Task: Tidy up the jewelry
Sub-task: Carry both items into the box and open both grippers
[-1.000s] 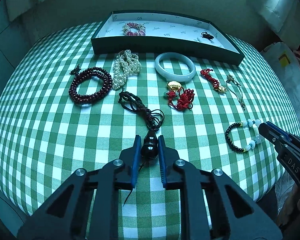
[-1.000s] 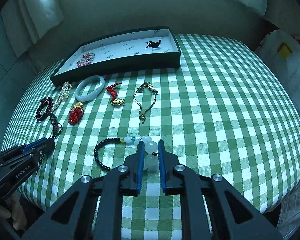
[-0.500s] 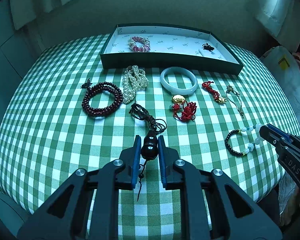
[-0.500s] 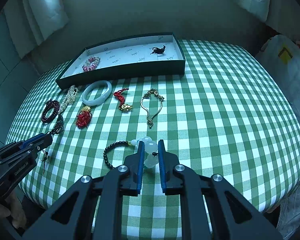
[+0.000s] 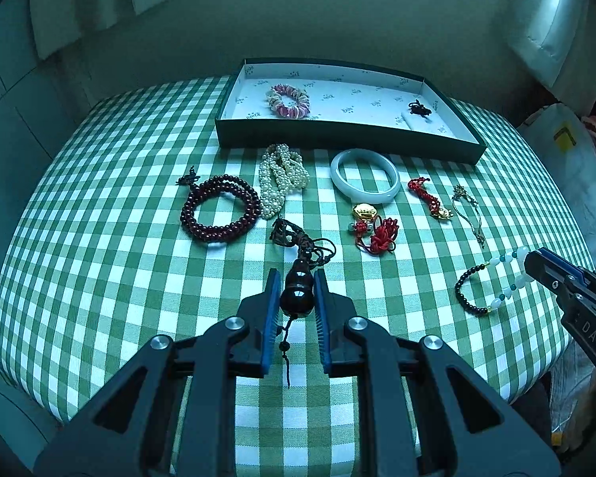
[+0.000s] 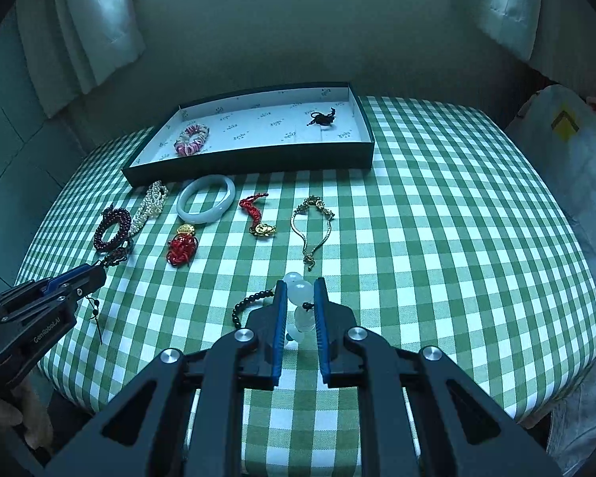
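Note:
My left gripper (image 5: 297, 278) is shut on a dark gourd pendant (image 5: 296, 292); its brown cord (image 5: 298, 238) trails onto the checked cloth. My right gripper (image 6: 300, 288) is shut on the white beads of a black-and-white bead bracelet (image 6: 254, 302), which also shows in the left wrist view (image 5: 492, 286). The dark jewelry tray (image 5: 349, 135) stands at the back with a pink bracelet (image 5: 288, 100) and a small black knot (image 5: 419, 108) inside it. The left gripper shows in the right wrist view (image 6: 95, 274).
On the cloth in front of the tray lie a dark red bead bracelet (image 5: 218, 208), a pearl strand (image 5: 280, 179), a jade bangle (image 5: 364, 175), a red-cord gold charm (image 5: 371, 226), a red knot charm (image 5: 429, 196) and a thin chain (image 5: 469, 212). A white bag (image 6: 568, 151) stands right.
Both grippers have risen and drawn back from the table with their pieces; the pendant's cord stretches out and the bracelet hangs from the right gripper.

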